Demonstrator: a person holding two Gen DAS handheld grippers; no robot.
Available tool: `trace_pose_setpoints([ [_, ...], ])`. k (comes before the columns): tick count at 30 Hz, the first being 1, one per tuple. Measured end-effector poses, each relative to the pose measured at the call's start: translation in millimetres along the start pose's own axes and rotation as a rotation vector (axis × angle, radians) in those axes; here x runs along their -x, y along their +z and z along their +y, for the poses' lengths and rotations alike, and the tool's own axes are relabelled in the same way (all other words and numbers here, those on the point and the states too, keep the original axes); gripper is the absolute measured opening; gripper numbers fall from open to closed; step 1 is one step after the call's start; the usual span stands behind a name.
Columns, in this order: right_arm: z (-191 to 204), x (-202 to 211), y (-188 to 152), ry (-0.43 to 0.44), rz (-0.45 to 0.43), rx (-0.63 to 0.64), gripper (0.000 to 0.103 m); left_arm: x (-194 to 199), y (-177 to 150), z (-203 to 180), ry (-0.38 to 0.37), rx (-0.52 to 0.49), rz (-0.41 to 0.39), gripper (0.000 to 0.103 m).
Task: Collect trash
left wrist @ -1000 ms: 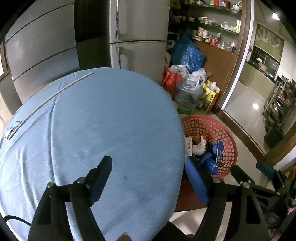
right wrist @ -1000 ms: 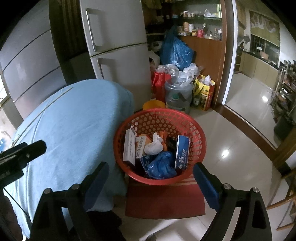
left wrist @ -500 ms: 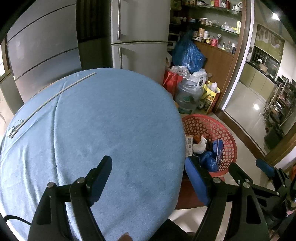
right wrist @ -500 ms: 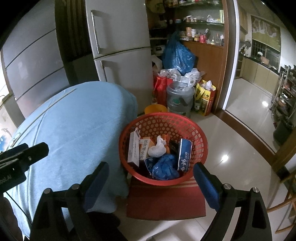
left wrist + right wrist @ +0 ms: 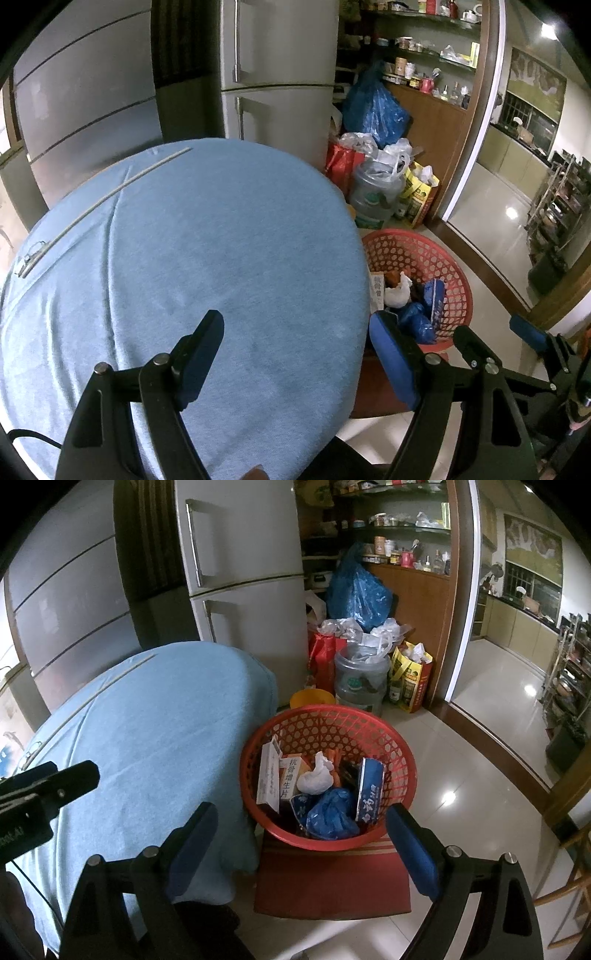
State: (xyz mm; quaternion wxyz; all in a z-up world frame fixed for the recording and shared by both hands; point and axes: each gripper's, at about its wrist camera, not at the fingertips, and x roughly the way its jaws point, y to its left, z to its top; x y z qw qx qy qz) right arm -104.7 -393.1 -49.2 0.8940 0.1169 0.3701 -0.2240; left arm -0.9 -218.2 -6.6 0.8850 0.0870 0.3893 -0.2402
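A red mesh basket [image 5: 402,768] [image 5: 417,251] stands on a red chair seat [image 5: 332,878] beside the round table with its blue cloth [image 5: 207,266] [image 5: 155,738]. In the basket lie white and orange medicine boxes [image 5: 282,781], a crumpled white wad [image 5: 314,778], a blue bag [image 5: 330,814] and a blue box [image 5: 369,789]. My left gripper [image 5: 295,338] hangs open over the table's near right edge, nothing between its fingers. My right gripper [image 5: 301,821] stands open just in front of the basket, empty.
A grey fridge [image 5: 243,576] stands behind the table. Against the wooden cabinet sit a blue bag [image 5: 356,590], a red bag [image 5: 325,657], a clear water jug [image 5: 360,681] and a yellow bag [image 5: 410,675]. A glossy tiled floor [image 5: 491,701] spreads to the right.
Both views have shifted slightly; the right view now frames the basket a little more centrally. Both grippers stay open and the basket's contents have not moved.
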Motion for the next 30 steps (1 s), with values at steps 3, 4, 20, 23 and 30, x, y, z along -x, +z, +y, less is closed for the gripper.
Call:
trace_pose_setpoints([
  [3,0,1,-1,-0.001,-0.002,0.003,0.094,2,0,0,-0.003,0.000,-0.007,0.081],
  [4,1,1,-1,-0.001,-0.002,0.003,0.094,2,0,0,-0.006,0.002,-0.008,0.081],
  [20,-3,2,-1,-0.009,0.006,-0.010,0.094,-1,-3,-6,-0.054,-0.010,0.001,0.092],
  [23,-4,1,-1,-0.010,0.008,-0.010,0.094,-2,-4,-5,-0.073,-0.003,0.002,0.093],
  [30,-4,1,-2,-0.011,0.010,-0.011,0.094,-1,-4,-10,-0.079,-0.019,0.000,0.093],
])
